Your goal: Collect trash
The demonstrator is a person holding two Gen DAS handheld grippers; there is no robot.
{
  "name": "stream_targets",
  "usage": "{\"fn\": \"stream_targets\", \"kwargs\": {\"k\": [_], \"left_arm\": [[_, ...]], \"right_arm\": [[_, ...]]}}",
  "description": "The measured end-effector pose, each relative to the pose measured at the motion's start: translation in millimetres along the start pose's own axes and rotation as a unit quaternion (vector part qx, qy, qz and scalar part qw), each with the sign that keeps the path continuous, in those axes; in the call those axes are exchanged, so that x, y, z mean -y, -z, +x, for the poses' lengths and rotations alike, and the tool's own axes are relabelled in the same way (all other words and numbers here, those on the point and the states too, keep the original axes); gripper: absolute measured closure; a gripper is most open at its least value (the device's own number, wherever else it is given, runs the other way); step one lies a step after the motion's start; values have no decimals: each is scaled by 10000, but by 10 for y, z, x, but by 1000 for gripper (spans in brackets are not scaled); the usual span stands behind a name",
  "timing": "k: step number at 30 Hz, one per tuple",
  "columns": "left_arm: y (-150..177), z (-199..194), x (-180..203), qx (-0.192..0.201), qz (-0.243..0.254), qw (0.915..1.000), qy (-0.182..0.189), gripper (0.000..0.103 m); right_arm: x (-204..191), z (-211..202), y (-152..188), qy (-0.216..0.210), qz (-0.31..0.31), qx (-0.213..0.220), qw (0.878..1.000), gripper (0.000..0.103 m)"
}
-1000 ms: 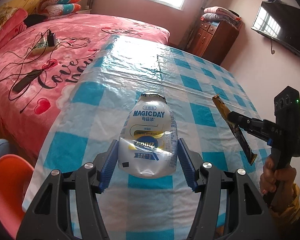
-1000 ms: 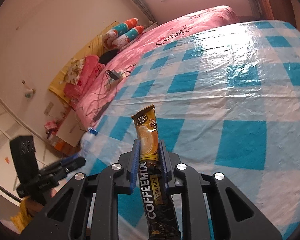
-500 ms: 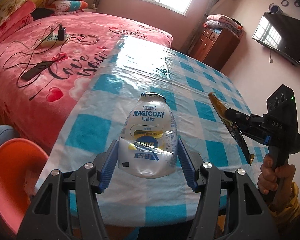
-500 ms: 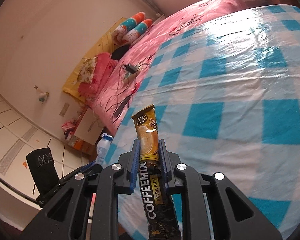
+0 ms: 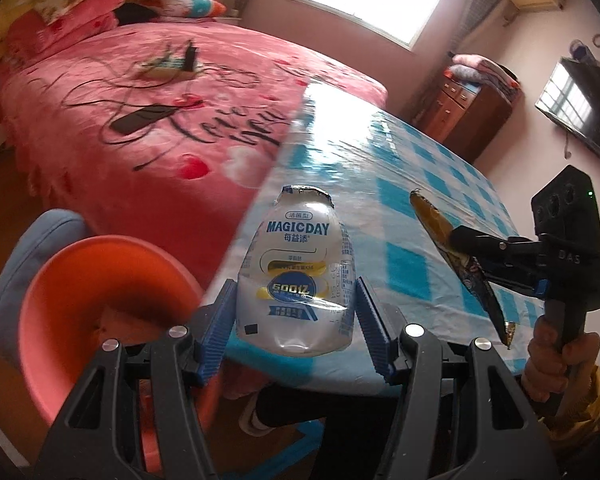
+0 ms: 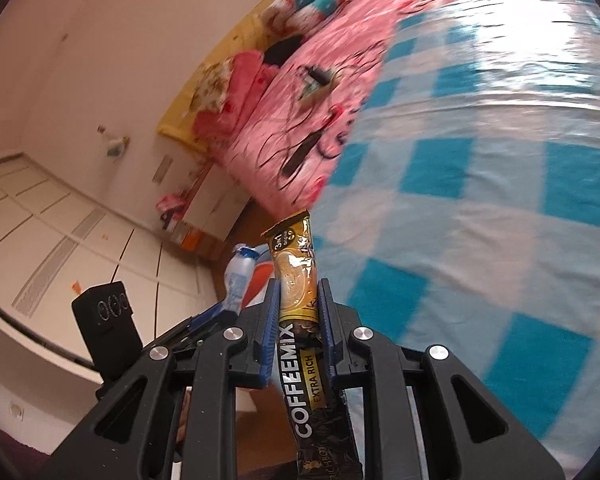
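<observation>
My left gripper [image 5: 294, 320] is shut on a squashed white MAGICDAY drink bottle [image 5: 298, 276], held upright over the near left corner of the table. An orange bin [image 5: 100, 292] stands on the floor just left of it. My right gripper [image 6: 298, 320] is shut on a gold and black COFFEEMIX sachet [image 6: 300, 320], which sticks out past the pads. In the left wrist view the right gripper [image 5: 456, 240] with the sachet [image 5: 440, 228] hangs over the table's near right side. In the right wrist view the bottle [image 6: 238, 276] and the left gripper's fingers [image 6: 208, 316] show at lower left.
A table with a blue and white checked cloth [image 5: 440, 176] fills the middle. A pink bed [image 5: 140, 112] with cables and a power strip lies to the left. A blue stool [image 5: 28, 248] stands behind the bin. A person's hand [image 5: 548, 360] grips the right tool.
Both grippers have swung left toward the table's near corner, each keeping its item. The orange bin has come much further into the left wrist view, and the floor now shows in the right wrist view.
</observation>
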State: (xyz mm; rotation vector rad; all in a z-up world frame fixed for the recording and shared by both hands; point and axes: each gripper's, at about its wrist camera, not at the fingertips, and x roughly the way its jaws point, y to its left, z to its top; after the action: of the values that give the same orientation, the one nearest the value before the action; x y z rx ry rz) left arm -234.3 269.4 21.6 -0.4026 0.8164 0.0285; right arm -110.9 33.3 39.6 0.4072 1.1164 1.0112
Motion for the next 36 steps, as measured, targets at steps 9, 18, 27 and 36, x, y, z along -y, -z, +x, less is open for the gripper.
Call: {"fn": "stream_targets", "kwargs": {"k": [9, 18, 27, 36], "left_arm": [[150, -160, -632, 90, -628, 9970, -437, 43], [340, -184, -1109, 58, -1135, 9914, -646, 43], [466, -149, -1413, -11, -1458, 9859, -826, 43], [511, -101, -1537, -109, -1614, 9804, -1126, 26]], "right_arm": [[-530, 612, -24, -198, -439, -518, 9975, 83], [-914, 1244, 74, -246, -712, -953, 9926, 83], [-1050, 1668, 129, -20, -825, -993, 9916, 79], [-828, 1484, 122, 54, -407, -702, 9967, 42]]}}
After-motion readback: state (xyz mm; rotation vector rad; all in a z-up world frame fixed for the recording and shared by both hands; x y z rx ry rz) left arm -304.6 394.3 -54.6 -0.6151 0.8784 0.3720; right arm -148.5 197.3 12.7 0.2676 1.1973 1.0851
